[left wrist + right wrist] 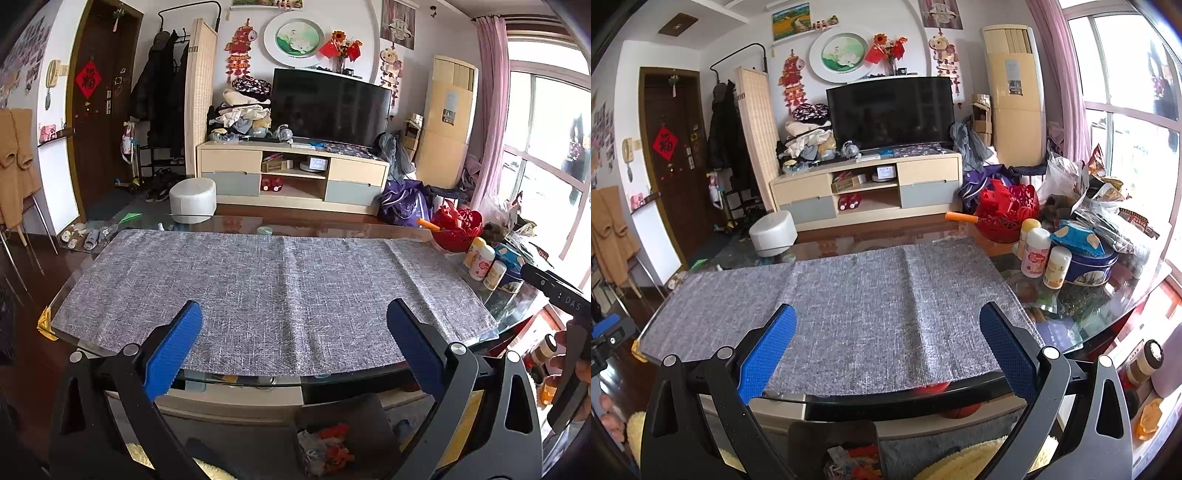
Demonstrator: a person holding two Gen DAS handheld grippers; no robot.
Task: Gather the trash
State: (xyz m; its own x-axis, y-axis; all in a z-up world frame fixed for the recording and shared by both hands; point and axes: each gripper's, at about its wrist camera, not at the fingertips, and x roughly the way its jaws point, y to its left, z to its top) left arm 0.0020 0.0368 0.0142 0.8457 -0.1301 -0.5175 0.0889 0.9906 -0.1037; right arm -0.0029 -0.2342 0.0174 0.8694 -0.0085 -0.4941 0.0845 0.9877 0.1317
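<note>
A black bin [369,417] stands on the floor under the table's near edge, holding crumpled white and orange-red trash [327,450]; it also shows in the right wrist view [812,439] with its trash [853,463]. My left gripper [294,325] is open and empty, held over the near edge of the grey table mat [266,288]. My right gripper [888,330] is open and empty, over the same mat [849,302]. The right gripper's body shows at the right edge of the left wrist view [554,291]. No trash lies on the mat.
The glass table [923,229] carries a red basket [1008,210], an orange object [960,217], white bottles [1036,254], a blue tin [1089,266] and plastic bags at its right end. A white stool [192,199] and TV cabinet [291,177] stand beyond.
</note>
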